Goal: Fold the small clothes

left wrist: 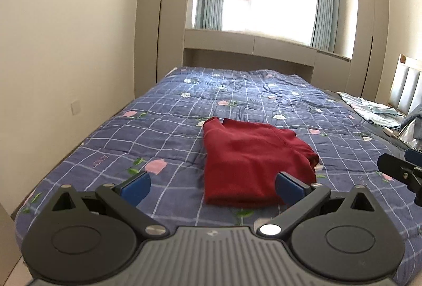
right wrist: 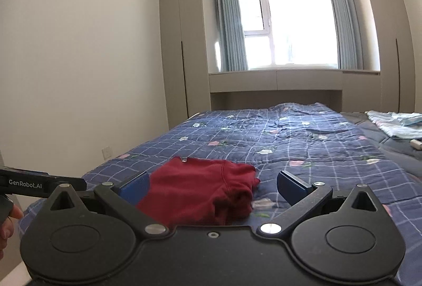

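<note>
Sunlit through a wide window (right wrist: 290, 22) flanked by pale blue curtains (right wrist: 229, 17), the bedroom has plain cream walls and tall beige cupboards (right wrist: 179, 48) standing at the far end of the bed. Over the bed lies a blue checked quilt (left wrist: 171, 106) printed with small pink and white flowers. On that quilt, toward its near edge and about midway between its two sides, rests a dark red garment (left wrist: 250, 154), folded into a compact, roughly rectangular bundle with a rumpled fold along its right side; in the right wrist view the same red bundle (right wrist: 203, 193) sits just ahead of the camera. At the quilt's far right corner, beside a padded headboard (left wrist: 406, 90), lies some light blue cloth (left wrist: 374, 109), well apart from the red piece. Both tools hover over the near edge of the bed, clear of the fabric. Left gripper (left wrist: 213, 187) has its jaws spread as wide as they go, its blue pads (left wrist: 135, 187) standing either side of the view with nothing between them; the garment lies on the quilt beyond, not pinched. Right gripper (right wrist: 212, 187) is likewise spread fully and holds nothing. Its black tip also shows at the right edge of the left wrist view, and a person's fingertips (right wrist: 14, 212) appear at the left edge of the right wrist view, beneath the other tool's labelled body.
</note>
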`<act>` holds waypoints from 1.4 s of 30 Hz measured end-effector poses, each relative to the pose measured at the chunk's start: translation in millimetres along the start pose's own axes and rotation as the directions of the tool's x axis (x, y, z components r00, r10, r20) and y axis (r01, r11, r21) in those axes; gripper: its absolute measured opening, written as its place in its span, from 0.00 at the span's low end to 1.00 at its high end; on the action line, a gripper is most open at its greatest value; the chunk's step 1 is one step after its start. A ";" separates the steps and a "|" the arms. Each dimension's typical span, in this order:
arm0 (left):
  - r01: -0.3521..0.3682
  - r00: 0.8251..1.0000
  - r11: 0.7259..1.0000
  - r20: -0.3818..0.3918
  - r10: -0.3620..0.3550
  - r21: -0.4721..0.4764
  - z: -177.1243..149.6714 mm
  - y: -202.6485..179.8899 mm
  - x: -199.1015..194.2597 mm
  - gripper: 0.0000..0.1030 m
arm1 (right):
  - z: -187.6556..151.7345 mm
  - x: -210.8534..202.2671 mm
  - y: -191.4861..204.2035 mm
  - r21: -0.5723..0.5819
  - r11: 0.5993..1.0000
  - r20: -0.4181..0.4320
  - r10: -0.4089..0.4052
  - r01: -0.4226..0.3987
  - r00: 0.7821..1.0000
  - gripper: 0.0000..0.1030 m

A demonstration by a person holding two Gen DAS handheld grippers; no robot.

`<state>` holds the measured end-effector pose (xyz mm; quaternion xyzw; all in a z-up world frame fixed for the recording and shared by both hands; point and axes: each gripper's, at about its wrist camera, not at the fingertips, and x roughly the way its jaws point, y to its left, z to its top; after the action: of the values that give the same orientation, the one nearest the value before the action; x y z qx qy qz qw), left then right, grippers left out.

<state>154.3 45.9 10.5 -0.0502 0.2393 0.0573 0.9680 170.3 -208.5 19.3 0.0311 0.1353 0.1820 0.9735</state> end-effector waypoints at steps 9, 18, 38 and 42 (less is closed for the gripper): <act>-0.013 1.000 1.000 -0.009 0.013 -0.028 -40.8 9.8 -27.2 1.00 | -28.6 -41.4 14.7 -0.017 0.999 0.023 -0.044 0.044 0.999 0.99; -0.040 0.999 0.999 -0.022 0.039 -0.027 -54.6 17.6 -30.7 1.00 | -42.2 -35.6 21.5 -0.047 0.998 -0.011 -0.038 0.038 0.999 0.99; -0.043 0.999 0.998 -0.023 0.042 -0.036 -54.7 19.5 -29.3 1.00 | -44.6 -34.0 19.7 -0.040 0.999 -0.020 -0.037 0.036 0.999 0.99; -0.043 0.999 0.998 -0.023 0.043 -0.036 -54.5 19.7 -29.4 1.00 | -44.7 -34.1 19.8 -0.040 0.999 -0.019 -0.037 0.036 0.999 0.99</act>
<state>100.9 56.0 -25.1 -0.0631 0.2499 0.0819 0.9627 120.6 -202.0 -12.9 0.0077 0.1419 0.1669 0.9757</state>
